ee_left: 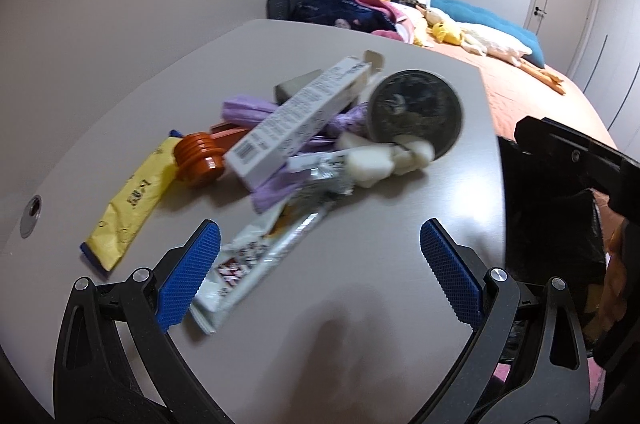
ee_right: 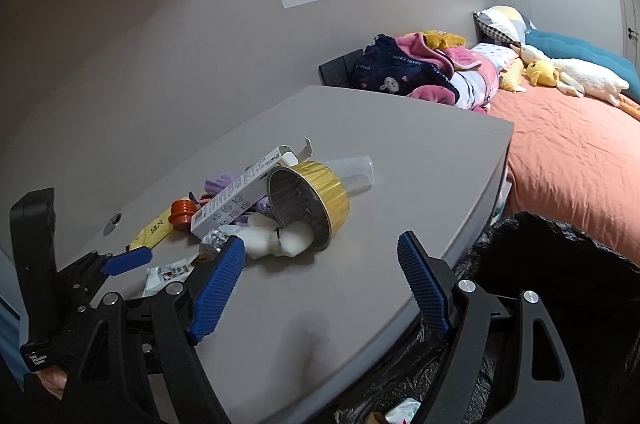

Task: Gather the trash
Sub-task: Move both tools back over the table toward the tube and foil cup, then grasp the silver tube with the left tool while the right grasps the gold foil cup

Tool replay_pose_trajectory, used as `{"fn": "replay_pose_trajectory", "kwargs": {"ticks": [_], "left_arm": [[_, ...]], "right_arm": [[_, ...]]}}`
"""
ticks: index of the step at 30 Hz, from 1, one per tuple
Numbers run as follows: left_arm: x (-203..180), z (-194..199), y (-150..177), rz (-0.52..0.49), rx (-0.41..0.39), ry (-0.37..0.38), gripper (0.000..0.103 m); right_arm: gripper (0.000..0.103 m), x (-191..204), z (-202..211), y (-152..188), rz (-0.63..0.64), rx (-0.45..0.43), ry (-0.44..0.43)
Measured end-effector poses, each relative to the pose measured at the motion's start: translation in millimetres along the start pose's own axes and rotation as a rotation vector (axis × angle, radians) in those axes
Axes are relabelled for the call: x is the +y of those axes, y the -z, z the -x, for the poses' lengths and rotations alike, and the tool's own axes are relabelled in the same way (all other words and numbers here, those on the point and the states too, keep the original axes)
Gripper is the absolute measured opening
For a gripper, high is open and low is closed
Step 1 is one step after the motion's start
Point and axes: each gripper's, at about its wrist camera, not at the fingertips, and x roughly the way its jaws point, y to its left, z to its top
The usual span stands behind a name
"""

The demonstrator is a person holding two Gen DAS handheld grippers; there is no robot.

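Observation:
A pile of trash lies on the grey table [ee_left: 380,264]: a long white carton [ee_left: 296,120], a gold foil cup [ee_right: 316,200] on its side, white tissue wads [ee_left: 384,160], purple wrappers [ee_left: 248,112], an orange cap [ee_left: 198,156], a yellow sachet [ee_left: 128,212] and a silver snack wrapper [ee_left: 256,256]. My left gripper [ee_left: 320,248] is open and empty, with the wrapper's end by its left finger. My right gripper [ee_right: 320,264] is open and empty, just short of the foil cup. The left gripper also shows in the right wrist view [ee_right: 128,260].
A black trash bag [ee_right: 560,284] hangs open off the table's right edge, with some trash inside. A clear plastic cup [ee_right: 356,172] lies behind the foil cup. A bed [ee_right: 580,152] with clothes, pillows and plush toys stands beyond the table. A cable hole [ee_left: 34,210] is at the table's left.

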Motion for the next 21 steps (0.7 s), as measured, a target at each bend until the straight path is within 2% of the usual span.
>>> {"fn": "replay_pose_trajectory", "kwargs": {"ticks": [5,11,21], "left_arm": [[17,-4,2,0.021,-0.002,-0.034,0.097],[30,-14,4,0.029,0.025,-0.039,0.097],[27,-30,4,-0.047,0.050,-0.050,0.097]], "right_arm": [[0.079,0,-20,-5,-0.004,0.017,0.003],[0.079,-5,-42,-10,-0.003,0.037,0.016],[0.078,-9,-73,-18,0.011,0.063,0.007]]}}
